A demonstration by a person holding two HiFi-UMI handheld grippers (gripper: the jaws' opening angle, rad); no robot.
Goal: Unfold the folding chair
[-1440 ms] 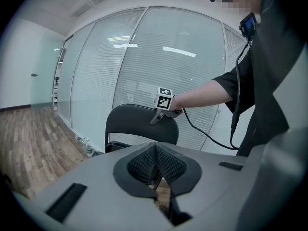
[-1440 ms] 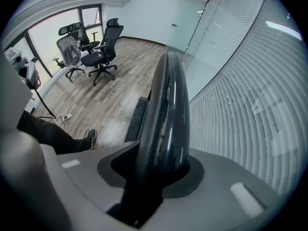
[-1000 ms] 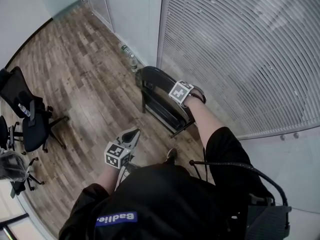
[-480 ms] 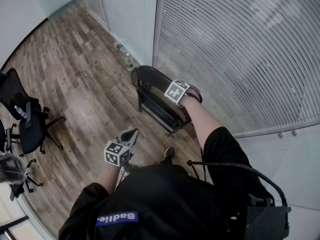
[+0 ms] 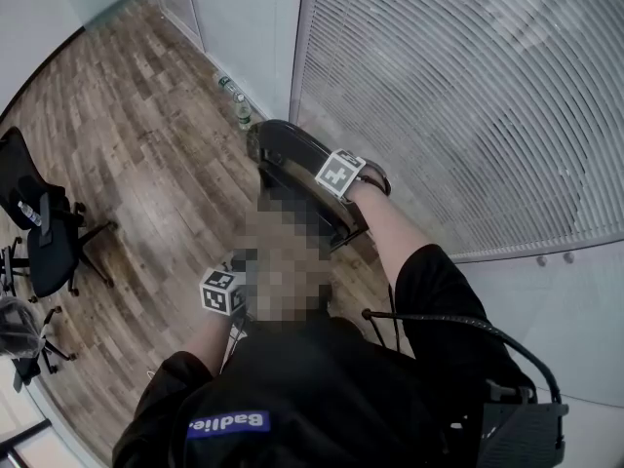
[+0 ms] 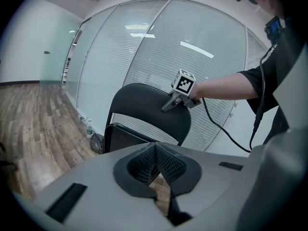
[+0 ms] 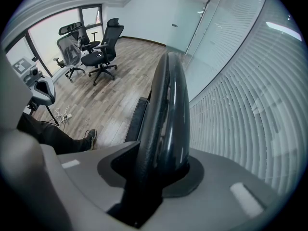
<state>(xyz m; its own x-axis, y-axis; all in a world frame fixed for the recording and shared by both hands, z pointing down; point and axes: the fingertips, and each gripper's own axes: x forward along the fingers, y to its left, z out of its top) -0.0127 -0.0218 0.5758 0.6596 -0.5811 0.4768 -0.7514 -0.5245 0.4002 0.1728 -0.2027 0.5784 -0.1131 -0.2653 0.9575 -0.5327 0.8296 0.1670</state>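
The black folding chair [image 5: 283, 154] stands folded against the blinds, its seat [image 6: 126, 137] flat against the frame. My right gripper [image 5: 333, 177] comes down on the top edge of the backrest [image 7: 168, 105]. In the right gripper view the right gripper [image 7: 159, 170] is shut on that curved edge. My left gripper [image 5: 234, 267] hangs low in front of the chair, apart from it. In the left gripper view the left gripper [image 6: 155, 165] is shut with nothing between its pads. It faces the backrest [image 6: 144, 112].
A glass wall with blinds [image 5: 468, 96] runs right behind the chair. Two bottles [image 5: 237, 108] stand by the wall's base. Black office chairs [image 5: 44, 237] stand at the left on the wood floor. A cable [image 6: 226, 134] trails from my right gripper. My shoe [image 7: 89, 137] is beside the chair.
My left gripper has sunk a little and rolled slightly in front of the chair. The right gripper keeps its hold on the backrest, and the chair stands as before.
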